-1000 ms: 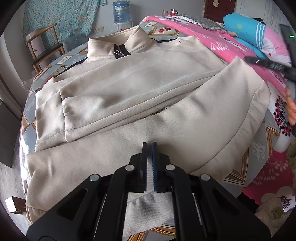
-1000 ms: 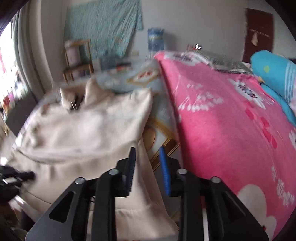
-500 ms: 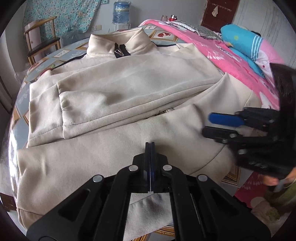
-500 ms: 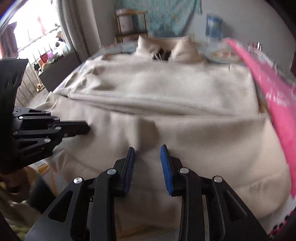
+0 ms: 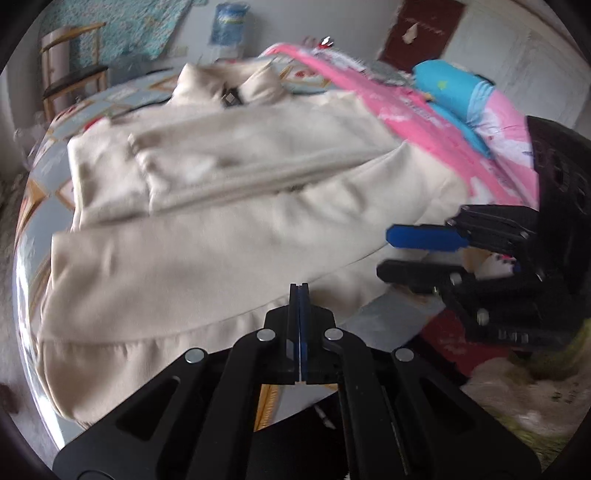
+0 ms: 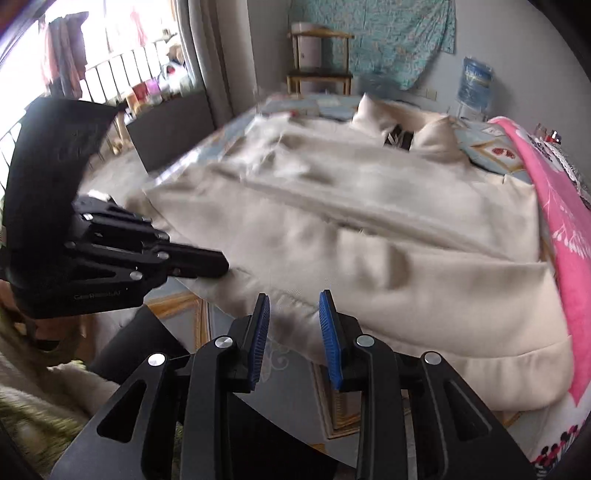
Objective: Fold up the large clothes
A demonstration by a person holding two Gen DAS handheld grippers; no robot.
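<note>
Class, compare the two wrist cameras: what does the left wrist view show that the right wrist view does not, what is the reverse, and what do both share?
Only the left wrist view shows the blue pillow and the dark red door. Only the right wrist view shows the bright window with railing and the grey curtain. Both share the cream jacket spread on the bed, the pink blanket, the water bottle, the wooden chair, the shut left gripper and the open right gripper.

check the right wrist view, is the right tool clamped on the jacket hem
No, the right tool stands open above the jacket hem.
</note>
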